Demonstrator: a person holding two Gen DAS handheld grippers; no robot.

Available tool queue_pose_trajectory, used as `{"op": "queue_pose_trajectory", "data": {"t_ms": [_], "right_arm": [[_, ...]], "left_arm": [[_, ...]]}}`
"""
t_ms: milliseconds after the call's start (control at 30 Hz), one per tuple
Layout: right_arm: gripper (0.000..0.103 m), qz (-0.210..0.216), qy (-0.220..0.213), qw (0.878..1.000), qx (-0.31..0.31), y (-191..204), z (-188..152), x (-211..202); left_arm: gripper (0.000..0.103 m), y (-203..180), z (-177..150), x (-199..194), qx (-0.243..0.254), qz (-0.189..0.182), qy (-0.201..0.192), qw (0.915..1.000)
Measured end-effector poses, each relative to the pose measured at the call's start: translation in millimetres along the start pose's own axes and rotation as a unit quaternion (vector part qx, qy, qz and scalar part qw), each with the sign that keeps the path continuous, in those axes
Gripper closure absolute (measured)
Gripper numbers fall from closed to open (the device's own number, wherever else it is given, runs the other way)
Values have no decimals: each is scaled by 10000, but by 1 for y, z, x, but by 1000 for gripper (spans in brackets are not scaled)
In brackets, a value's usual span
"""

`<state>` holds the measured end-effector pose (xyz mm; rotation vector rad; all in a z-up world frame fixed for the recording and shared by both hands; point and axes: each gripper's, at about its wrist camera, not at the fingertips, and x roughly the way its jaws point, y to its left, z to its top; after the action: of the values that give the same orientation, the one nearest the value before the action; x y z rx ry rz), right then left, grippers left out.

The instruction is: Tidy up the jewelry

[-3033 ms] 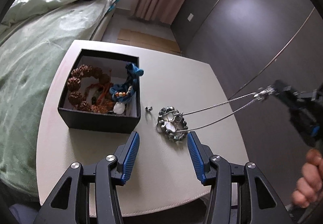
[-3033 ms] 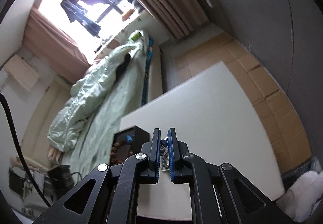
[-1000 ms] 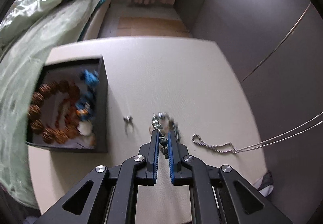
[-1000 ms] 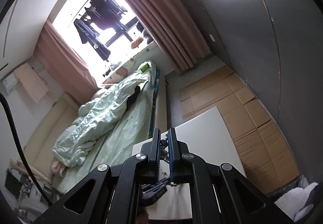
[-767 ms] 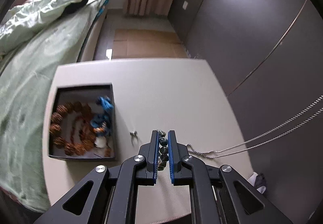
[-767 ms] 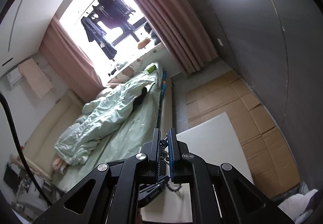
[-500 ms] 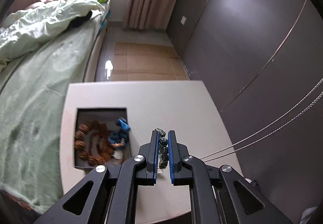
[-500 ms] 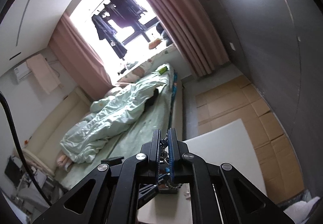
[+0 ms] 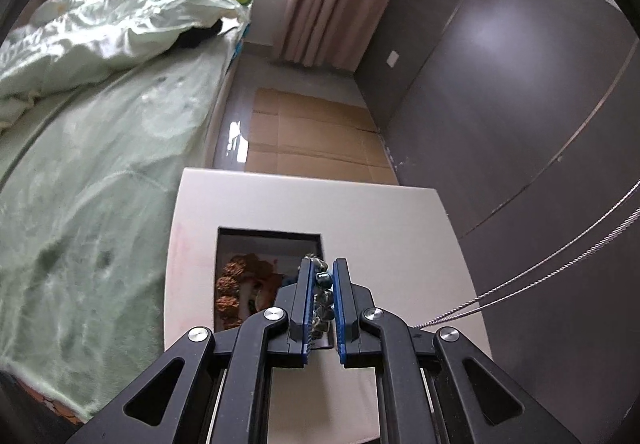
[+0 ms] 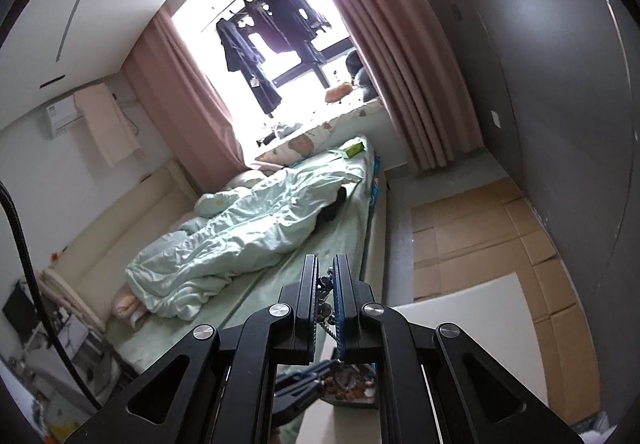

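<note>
My left gripper (image 9: 322,264) is shut on the beaded pendant (image 9: 323,300) of a necklace and holds it in the air above the black jewelry box (image 9: 269,231). The box sits on the white table (image 9: 280,200) with a brown bead bracelet (image 9: 234,286) inside; my fingers hide its right part. The necklace's silver chain (image 9: 560,264) stretches taut up to the right. In the right wrist view my right gripper (image 10: 325,260) is shut on the chain's end (image 10: 325,286), high above the table (image 10: 480,324).
A bed with a pale green quilt (image 9: 100,148) lies left of the table. Cardboard sheets (image 9: 312,136) cover the floor beyond it. A dark wardrobe wall (image 9: 520,104) runs along the right, and pink curtains (image 10: 404,84) hang by the window.
Both grippers have risen and lifted the necklace off the table. The left one has carried the pendant leftward to above the box. The small ring on the table is now hidden.
</note>
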<state>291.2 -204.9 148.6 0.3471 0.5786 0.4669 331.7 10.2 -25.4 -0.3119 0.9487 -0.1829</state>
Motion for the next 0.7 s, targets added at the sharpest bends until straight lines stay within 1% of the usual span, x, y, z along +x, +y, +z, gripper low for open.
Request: {"op": "queue_pose_trajectory", "data": {"t_ms": [33, 100, 167, 200, 233, 267, 367, 500, 633, 700], "right_arm": [[95, 12, 0, 10000, -31, 5, 3, 2], [95, 38, -12, 9999, -104, 15, 7, 4], [95, 78, -17, 9998, -177, 26, 12, 8], [95, 103, -24, 9997, -239, 34, 14, 9], [95, 123, -25, 9995, -277, 39, 16, 11], [95, 141, -24, 9994, -310, 44, 17, 13], [95, 200, -20, 9988, -446, 61, 21, 18], [95, 271, 1, 9979, -584, 80, 23, 25], [95, 293, 60, 9973, -664, 90, 22, 35], [95, 262, 102, 9973, -677, 90, 20, 40]], "left_arm": [[92, 5, 0, 1, -65, -55, 67, 9999], [81, 11, 0, 0, -140, -105, 107, 9998], [35, 16, 1, -6, -151, -127, -12, 9998], [29, 18, 0, -11, -159, -133, -116, 9997], [27, 22, 0, -17, -185, -134, -242, 9994], [27, 24, 1, -19, -210, -132, -277, 9993], [27, 38, 1, -28, -349, -152, -329, 9987], [27, 54, -2, -38, -439, -73, -391, 9982], [27, 68, -6, -47, -509, -14, -458, 9977], [23, 74, -8, -51, -557, -7, -495, 9972]]}}
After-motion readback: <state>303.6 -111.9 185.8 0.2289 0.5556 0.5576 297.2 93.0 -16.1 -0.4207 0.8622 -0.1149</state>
